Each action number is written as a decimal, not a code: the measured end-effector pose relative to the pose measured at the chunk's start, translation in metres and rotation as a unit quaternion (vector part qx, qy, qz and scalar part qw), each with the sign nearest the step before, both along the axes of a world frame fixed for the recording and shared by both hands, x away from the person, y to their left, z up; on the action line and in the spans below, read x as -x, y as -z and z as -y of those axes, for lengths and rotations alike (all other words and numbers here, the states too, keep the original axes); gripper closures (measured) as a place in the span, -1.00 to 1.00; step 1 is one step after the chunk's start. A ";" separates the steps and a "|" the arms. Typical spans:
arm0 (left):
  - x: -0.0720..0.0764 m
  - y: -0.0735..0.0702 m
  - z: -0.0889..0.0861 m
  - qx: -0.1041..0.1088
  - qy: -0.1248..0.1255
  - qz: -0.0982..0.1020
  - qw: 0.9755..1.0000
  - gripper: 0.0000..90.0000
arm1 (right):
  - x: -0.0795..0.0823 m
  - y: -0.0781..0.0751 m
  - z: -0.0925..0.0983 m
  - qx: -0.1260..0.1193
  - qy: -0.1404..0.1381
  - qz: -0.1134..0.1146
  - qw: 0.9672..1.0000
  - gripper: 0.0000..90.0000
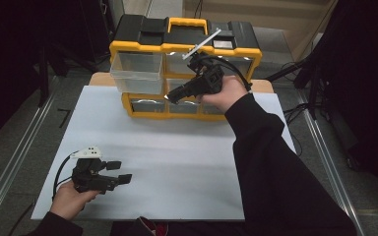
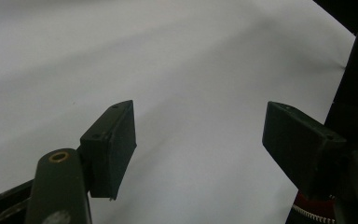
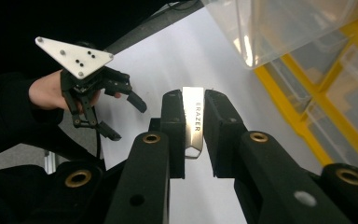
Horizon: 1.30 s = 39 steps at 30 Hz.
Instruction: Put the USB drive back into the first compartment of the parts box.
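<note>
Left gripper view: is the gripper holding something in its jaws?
No, the left gripper has its jaws standing wide apart, with nothing but the bare white table cover between them.

The high view looks forward and down on the white sheet; both gripper views look closely along their jaws at it.

Silver "ERAZER" strip, upright, clamped between tongs

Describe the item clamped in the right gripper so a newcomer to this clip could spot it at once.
Start at the yellow-and-black drawer cabinet at the table's far edge; the right gripper is raised in front of it. Between its black jaws sits a thin, flat metal piece, shiny silver and printed with the letters "ERAZER".
</note>
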State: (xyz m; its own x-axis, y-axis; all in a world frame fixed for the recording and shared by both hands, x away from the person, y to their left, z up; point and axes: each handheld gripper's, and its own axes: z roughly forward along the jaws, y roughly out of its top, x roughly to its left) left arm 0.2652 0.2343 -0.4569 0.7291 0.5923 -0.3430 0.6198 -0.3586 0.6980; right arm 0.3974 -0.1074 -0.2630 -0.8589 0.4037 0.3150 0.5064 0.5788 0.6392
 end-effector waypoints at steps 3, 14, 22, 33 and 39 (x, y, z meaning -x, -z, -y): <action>0.000 0.000 0.000 0.000 0.000 0.000 1.000 -0.40 | -0.001 -0.008 -0.001 -0.001 0.001 0.003 1.000 0.70; 0.000 0.000 0.000 0.000 0.001 0.000 1.000 -0.40 | -0.009 -0.031 -0.001 -0.003 0.009 0.012 1.000 0.70; 0.000 0.000 0.000 0.001 0.001 -0.001 1.000 -0.40 | -0.016 -0.050 -0.003 -0.009 0.017 0.015 1.000 0.70; 0.000 0.000 0.000 0.004 0.002 -0.001 1.000 -0.40 | -0.032 -0.067 -0.023 -0.015 0.016 0.026 0.999 0.70; 0.001 0.000 0.001 0.004 0.004 -0.002 1.000 -0.40 | -0.039 -0.070 -0.039 -0.011 0.021 0.027 0.999 0.70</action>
State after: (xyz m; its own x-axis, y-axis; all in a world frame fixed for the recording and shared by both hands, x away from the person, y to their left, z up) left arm 0.2646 0.2334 -0.4564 0.7332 0.5830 -0.3500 0.6187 -0.3584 0.6991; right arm 0.4366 -0.0688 -0.1933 -0.8571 0.4335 0.2783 0.4950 0.5438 0.6777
